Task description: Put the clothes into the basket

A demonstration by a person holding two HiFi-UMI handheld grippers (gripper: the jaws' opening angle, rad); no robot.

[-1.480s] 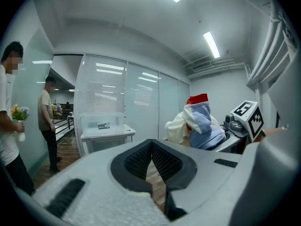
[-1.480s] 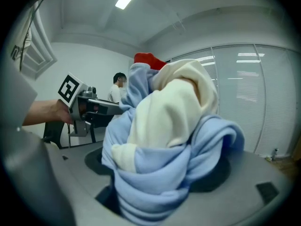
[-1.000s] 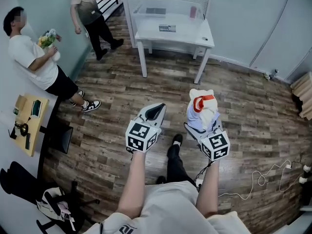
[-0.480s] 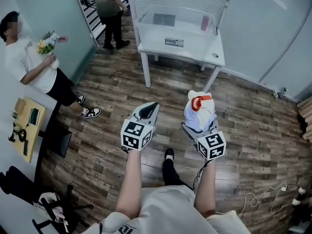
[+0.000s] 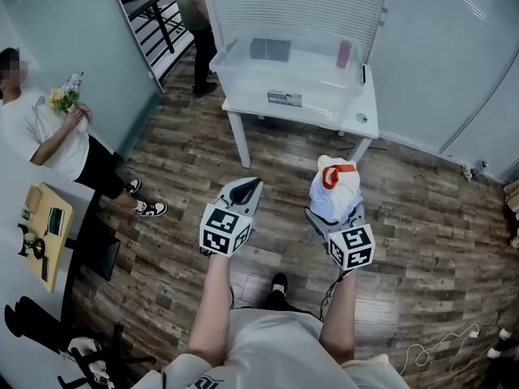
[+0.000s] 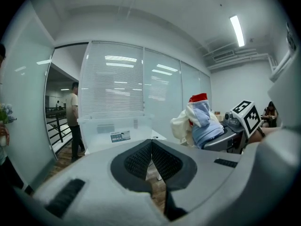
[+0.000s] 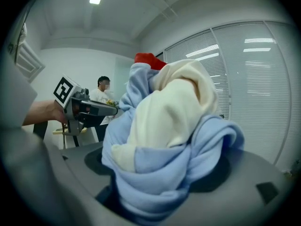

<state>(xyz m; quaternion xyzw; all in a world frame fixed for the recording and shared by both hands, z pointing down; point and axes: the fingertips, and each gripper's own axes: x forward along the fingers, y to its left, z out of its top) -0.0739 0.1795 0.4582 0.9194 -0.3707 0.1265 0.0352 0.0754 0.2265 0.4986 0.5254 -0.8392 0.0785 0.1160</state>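
Note:
My right gripper [image 5: 333, 194] is shut on a bundle of clothes [image 5: 335, 188], pale blue and cream with a red band; the bundle [image 7: 164, 145] fills the right gripper view. My left gripper [image 5: 247, 189] is shut with nothing between its jaws, level with the right one. A clear plastic basket [image 5: 288, 58] stands on a white table [image 5: 362, 112] ahead of both grippers; it also shows in the left gripper view as a clear basket [image 6: 115, 126], with the clothes [image 6: 197, 124] to its right.
A person in a white shirt [image 5: 45, 136] holding flowers stands at the left wall. Another person [image 5: 195, 14] stands by the doorway behind the table. A small yellow side table [image 5: 45, 225] sits at the left. Wooden floor lies between me and the white table.
The table and basket have come closer and lower in the head view as I walked forward. The right gripper still holds the clothes; the person at the back has moved toward the doorway.

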